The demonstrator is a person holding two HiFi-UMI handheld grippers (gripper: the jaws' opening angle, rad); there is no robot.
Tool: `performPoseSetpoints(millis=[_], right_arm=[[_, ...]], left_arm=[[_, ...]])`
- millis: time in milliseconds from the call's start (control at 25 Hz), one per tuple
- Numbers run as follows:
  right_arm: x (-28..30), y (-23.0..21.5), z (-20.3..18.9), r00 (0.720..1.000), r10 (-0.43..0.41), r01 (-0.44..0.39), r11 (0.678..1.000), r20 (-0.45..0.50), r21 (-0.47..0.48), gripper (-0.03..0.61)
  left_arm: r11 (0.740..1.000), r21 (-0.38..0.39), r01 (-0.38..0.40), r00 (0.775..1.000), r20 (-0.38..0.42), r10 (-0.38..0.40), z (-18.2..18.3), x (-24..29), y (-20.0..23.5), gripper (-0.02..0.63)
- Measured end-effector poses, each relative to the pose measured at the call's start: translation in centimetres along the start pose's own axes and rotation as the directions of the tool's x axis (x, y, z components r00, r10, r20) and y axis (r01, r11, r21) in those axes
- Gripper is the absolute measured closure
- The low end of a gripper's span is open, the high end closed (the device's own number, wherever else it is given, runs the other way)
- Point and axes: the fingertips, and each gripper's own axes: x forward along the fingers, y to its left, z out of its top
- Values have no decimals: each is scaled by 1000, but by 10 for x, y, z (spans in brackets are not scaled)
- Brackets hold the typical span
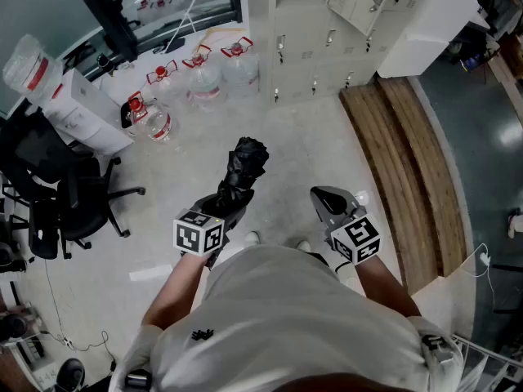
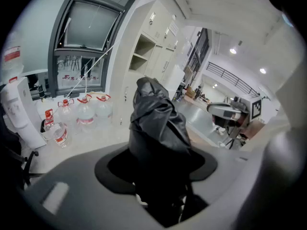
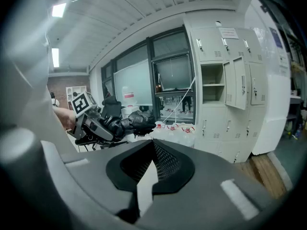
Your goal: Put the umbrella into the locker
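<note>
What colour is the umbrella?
The umbrella is black. It shows best in the left gripper view.

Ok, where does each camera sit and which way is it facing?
Head view: on the person's head, facing steeply down at the floor; shows shirt, forearms, left tongs gripping the umbrella, shut right tongs.
Left gripper view: rides the left tongs, facing past the umbrella toward water bottles and lockers; right tongs at right.
Right gripper view: rides the right tongs, facing the lockers; left tongs and hand at left.
Shared: all three show umbrella and lockers.
</note>
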Motion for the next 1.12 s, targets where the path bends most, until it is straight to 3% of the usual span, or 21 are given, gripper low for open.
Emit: performPoseSetpoints(millis=[320,480,560,760,1120], right_arm=[[38,35,7,999,-31,32,999,-24,16,577],[34,22,7,999,-48,49,996,-12,79,575],[34,5,5,998,-56,57,995,-13,83,517],[39,-57,9,997,-75,73,994,12,78,517],[38,-202,41,997,-60,60,998,51,17,515]], left_arm=[[999,33,34,999,-2,-34,13,-5,56,310],[998,38,53,999,-6,-52,29,16,59,310],[998,40,58,998,-5,-58,42,33,56,310],[998,42,54,999,4,-54,89,78,49,310],[1000,-5,0,998,56,0,211,172,29,310]])
